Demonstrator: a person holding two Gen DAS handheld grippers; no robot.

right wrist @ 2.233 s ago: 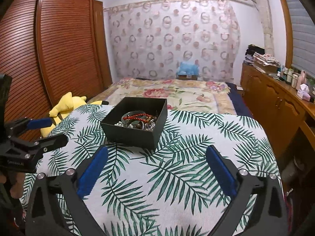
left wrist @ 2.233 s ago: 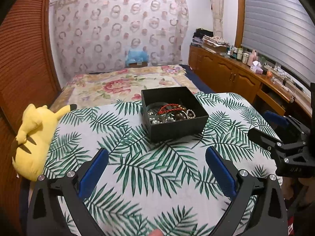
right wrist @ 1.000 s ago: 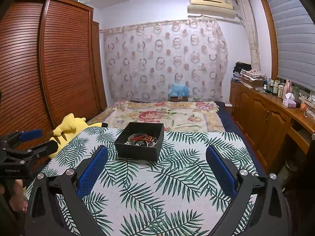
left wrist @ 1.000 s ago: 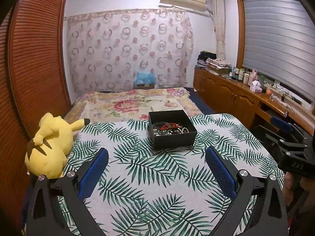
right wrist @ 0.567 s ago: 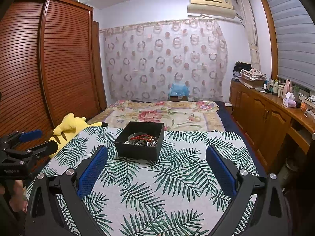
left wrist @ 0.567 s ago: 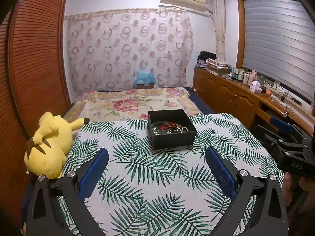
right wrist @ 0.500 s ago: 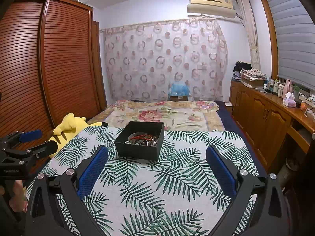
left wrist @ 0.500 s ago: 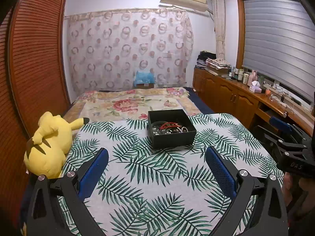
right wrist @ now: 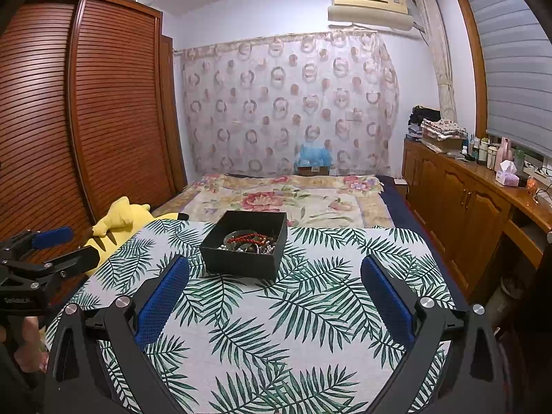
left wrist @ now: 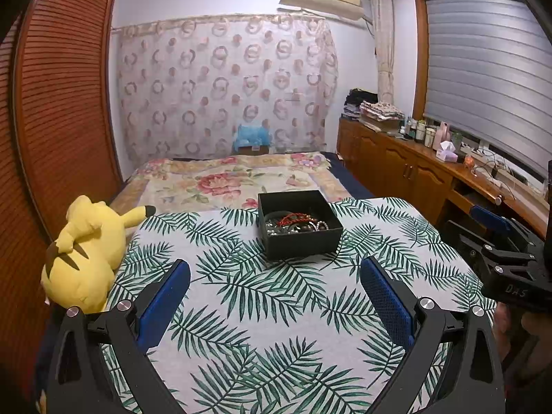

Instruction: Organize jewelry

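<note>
On the leaf-print cloth (left wrist: 276, 310) sat our square black box (left wrist: 303, 241) of beaded jewelry (left wrist: 293, 222), soft yellow plush toy (left wrist: 86, 252) at its left, nothing between, we held left gripper (left wrist: 274, 296) and right gripper (right wrist: 274, 296) spread wide, empty.

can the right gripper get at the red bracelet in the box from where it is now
Probably yes. The right gripper is open and empty, and only bare tablecloth lies between it and the lidless box. The red bracelet lies on top of the other jewelry.
</note>
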